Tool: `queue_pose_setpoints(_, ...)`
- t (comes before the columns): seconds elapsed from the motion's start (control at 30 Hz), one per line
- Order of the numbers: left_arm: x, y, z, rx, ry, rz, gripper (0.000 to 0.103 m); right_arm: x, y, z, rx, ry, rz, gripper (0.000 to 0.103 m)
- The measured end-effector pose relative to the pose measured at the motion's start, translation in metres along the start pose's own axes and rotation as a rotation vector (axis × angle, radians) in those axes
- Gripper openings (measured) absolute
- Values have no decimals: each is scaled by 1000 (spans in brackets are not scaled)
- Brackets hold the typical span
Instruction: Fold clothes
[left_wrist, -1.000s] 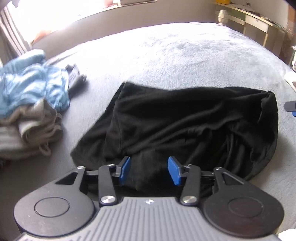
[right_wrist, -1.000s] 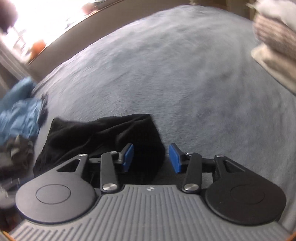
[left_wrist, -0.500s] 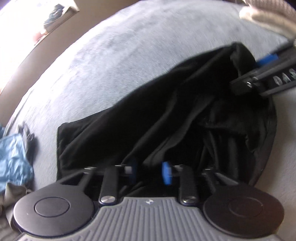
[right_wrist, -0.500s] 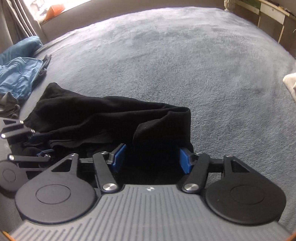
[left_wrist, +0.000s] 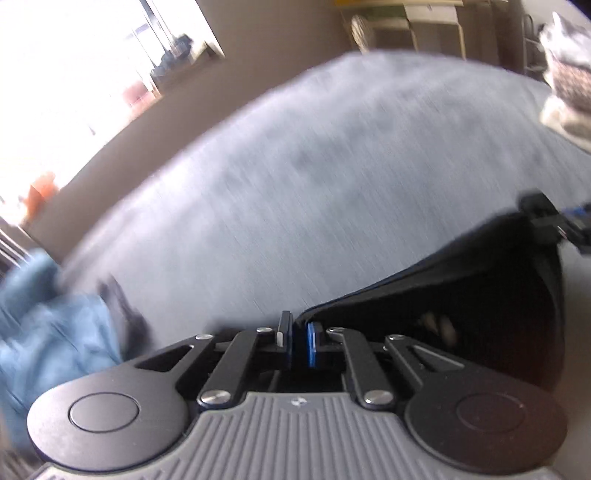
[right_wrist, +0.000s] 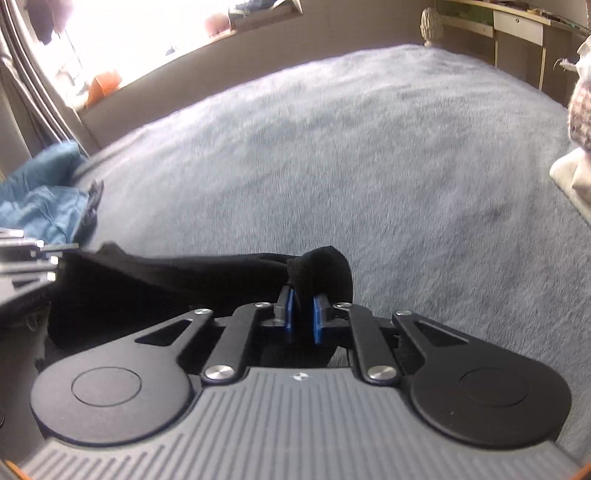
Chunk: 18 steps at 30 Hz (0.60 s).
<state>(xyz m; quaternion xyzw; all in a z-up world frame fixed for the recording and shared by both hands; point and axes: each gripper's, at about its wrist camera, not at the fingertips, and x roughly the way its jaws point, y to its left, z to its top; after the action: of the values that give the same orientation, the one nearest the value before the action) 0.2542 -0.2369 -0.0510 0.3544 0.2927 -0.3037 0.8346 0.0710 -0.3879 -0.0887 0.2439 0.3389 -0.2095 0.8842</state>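
Note:
A black garment (left_wrist: 461, 295) is held off the grey bed (left_wrist: 332, 184) between both grippers, its top edge pulled taut. My left gripper (left_wrist: 298, 339) is shut on one corner of it. In the right wrist view the black garment (right_wrist: 177, 280) stretches leftward, and my right gripper (right_wrist: 303, 314) is shut on a bunched corner that bulges above the blue pads. The right gripper (left_wrist: 554, 221) shows at the far edge of the cloth in the left wrist view; the left gripper (right_wrist: 26, 254) shows at the left edge of the right wrist view.
A blue garment pile (left_wrist: 44, 332) lies at the left of the bed, also seen as blue cloth (right_wrist: 40, 199). Folded light clothes (right_wrist: 576, 173) sit at the right edge. A window ledge (right_wrist: 184, 48) and shelves (right_wrist: 517, 22) stand beyond the bed.
Both grippers went from open over the black garment to shut on its corners. The garment has been lifted off the bed and stretched between them.

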Motion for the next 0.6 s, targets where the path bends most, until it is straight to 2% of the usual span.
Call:
queue_pose_setpoints(0.07,8,4,24,-1,-13,39,8,2,-7,12,21,-28,34,8)
queue_pose_setpoints(0.3,69,0,53,-43,91,112,9,47,-29,66,72,-96,132,7)
queue_pose_setpoints(0.37,87,-1,62,-55,120,133,20,64,-36,74,90,-100,138,7)
queue_pose_setpoints(0.43,104,-2,70,-66,150,154,47,90,-42,74,105,-64,124,9)
queue_pose_setpoints(0.5,122,-4,79,-78,180,175,51,115,-51,68,140,-18,121,12)
queue_pose_setpoints(0.57,118,-1,61,-98,219,174,51,137,-61,59,183,27,128,17)
queue_pose_setpoints(0.6,110,3,50,-120,226,160,53,136,-64,57,193,23,142,19)
